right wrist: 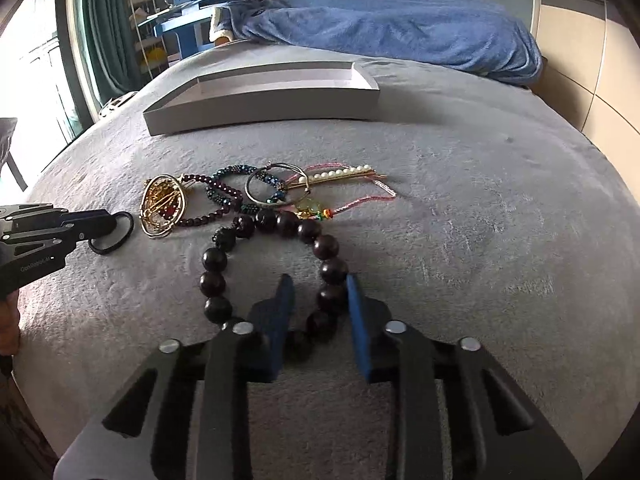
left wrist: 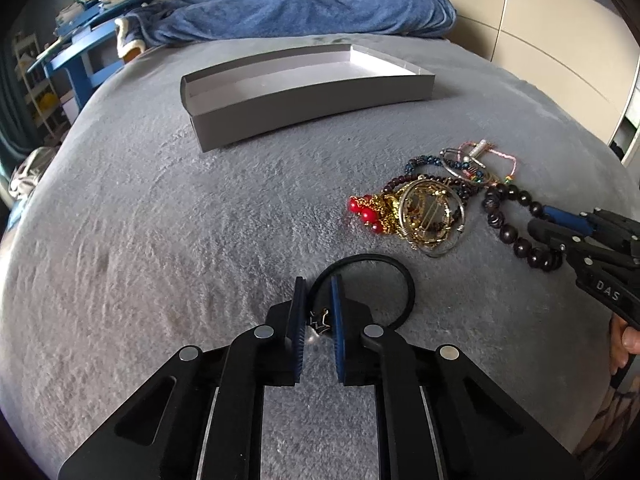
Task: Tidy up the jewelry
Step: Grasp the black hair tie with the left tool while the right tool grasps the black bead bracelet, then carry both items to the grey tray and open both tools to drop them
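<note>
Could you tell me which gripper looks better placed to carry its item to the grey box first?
Probably the left gripper: its fingers sit closed on the light black hair tie, clear of the pile. The right gripper pinches the dark bead bracelet, whose far beads touch other jewelry. The grey box lies ahead of both.
</note>
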Demonstrator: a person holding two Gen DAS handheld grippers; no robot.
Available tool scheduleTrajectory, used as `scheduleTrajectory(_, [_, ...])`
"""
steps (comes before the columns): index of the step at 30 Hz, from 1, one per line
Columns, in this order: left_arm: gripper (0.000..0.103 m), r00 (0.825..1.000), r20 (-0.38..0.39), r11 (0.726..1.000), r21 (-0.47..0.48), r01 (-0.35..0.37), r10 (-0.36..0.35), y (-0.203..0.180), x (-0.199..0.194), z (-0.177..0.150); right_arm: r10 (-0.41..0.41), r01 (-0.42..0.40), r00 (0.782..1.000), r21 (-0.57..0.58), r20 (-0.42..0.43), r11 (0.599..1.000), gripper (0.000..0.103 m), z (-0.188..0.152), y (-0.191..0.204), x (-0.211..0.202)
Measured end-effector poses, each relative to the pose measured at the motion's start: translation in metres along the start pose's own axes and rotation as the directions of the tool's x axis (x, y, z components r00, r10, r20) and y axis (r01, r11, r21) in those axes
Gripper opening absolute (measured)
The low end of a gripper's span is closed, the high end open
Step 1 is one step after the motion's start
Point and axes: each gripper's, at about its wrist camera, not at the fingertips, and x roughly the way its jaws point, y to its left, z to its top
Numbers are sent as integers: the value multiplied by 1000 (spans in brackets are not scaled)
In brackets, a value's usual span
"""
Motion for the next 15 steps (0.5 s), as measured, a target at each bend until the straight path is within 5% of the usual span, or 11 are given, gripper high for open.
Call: scheduleTrajectory(15, [12,996,93,1000,17,-17,16,-8,-72,21,132,-132,985,-3,115,991,14,42,16,-47])
